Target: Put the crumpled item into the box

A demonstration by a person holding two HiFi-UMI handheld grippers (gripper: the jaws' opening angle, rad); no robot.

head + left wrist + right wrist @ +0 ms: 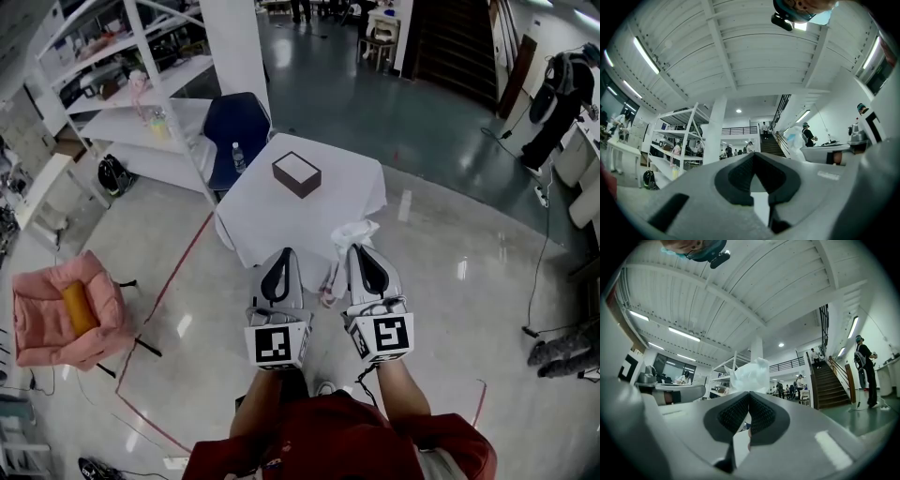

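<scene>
the right gripper [361, 251] has its jaws pinched on the wad [354, 232], a crumpled white sheet that sticks out past the tips. its own view shows the wad [749, 375] bunched just beyond the closed tips. the left gripper [281, 255] is pressed together on nothing, just beside the right one and level with it. the box [296, 174] sits on the table [361, 197], well ahead of both sets of tips and slightly toward the left gripper's side; its top looks open. the step in hand looks like the carry. to do it well, pinch firmly, bring the tips over the box, and lower the wad below the walls before spreading the jaws, since so light a thing may cling or drift. the left gripper could steady the box wall if it slides.
</scene>
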